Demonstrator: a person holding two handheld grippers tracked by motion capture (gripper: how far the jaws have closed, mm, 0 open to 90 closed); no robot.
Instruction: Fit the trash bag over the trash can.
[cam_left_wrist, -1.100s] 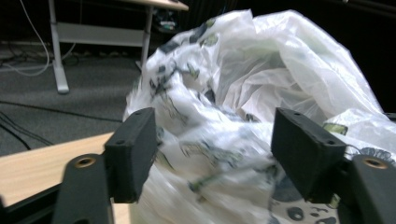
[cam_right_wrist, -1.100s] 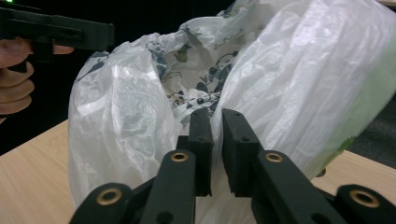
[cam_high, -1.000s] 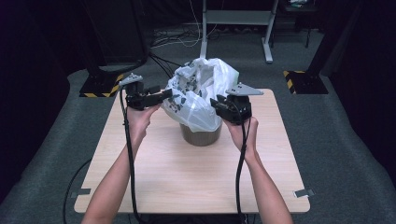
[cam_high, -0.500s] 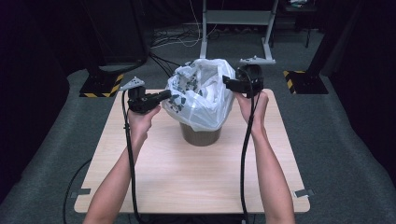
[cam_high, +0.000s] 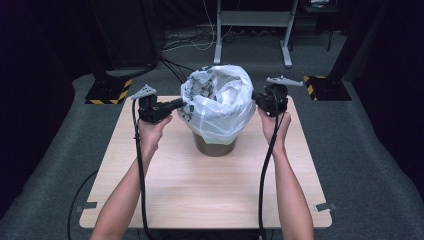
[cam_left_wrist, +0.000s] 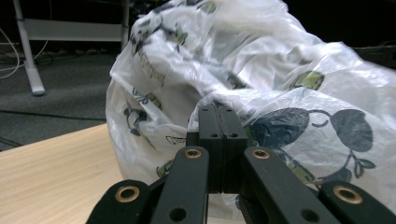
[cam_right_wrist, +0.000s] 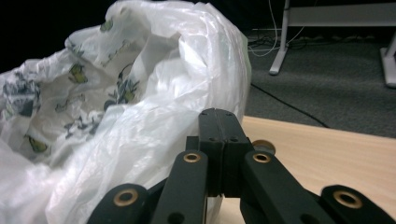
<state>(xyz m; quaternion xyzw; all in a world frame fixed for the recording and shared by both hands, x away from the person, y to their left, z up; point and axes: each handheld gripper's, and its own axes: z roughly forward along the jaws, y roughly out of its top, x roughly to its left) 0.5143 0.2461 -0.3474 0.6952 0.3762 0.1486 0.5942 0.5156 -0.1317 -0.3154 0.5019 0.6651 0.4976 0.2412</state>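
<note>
Two grippers pinch the plastic bag (cam_high: 220, 107): left gripper (cam_left_wrist: 218, 122) and right gripper (cam_right_wrist: 219, 126) are closed on its sides. From above, a brown bin (cam_high: 215, 146) sits under the bag.

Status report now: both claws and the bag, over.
Left claw shut on plastic bag, left side. Right claw shut at bag's right side, grip unclear. Bag lines brown bin. Nothing in the way.

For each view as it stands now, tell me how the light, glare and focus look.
High view: the wooden table is evenly lit, the room behind dark, and the plastic bag is nearly washed out white. Left gripper view: the bag's leaf print is sharp, while the near jaw links blur. Right gripper view: glare sheens the bag's folds, and the floor behind is soft.
</note>
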